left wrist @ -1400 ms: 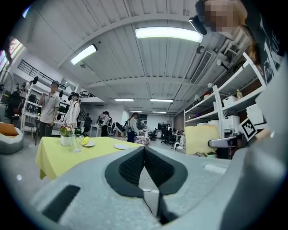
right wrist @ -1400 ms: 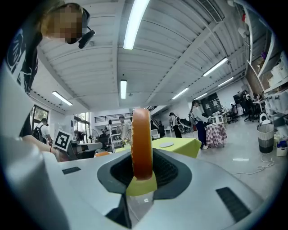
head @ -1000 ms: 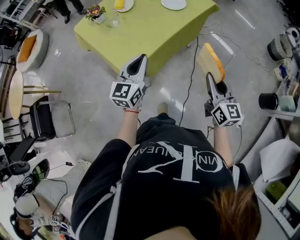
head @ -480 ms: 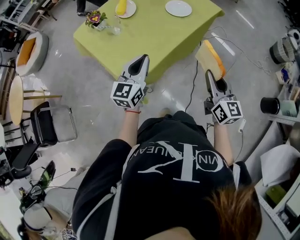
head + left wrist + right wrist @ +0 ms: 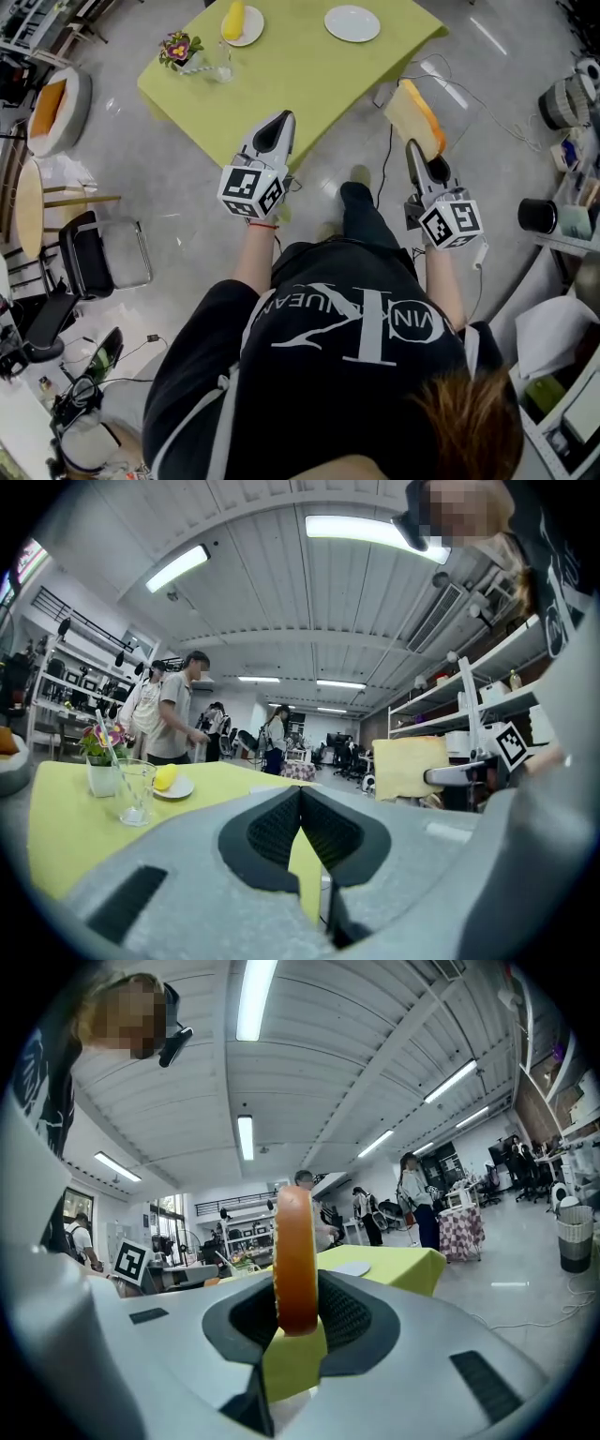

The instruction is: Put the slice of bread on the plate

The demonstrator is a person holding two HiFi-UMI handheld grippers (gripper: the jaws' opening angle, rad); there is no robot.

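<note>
Bread is standing on edge, clamped in the right gripper, the plate lying at its eleven o'clock on the table, while the left gripper, closed on nothing, is hovering at nine o'clock.

The table is yellow-green. The plate is white. The bread is pale yellow with an orange-brown crust. The left gripper and right gripper are grey with black pads. Their cubes are white with black squares. The shirt is black with white letters.
</note>
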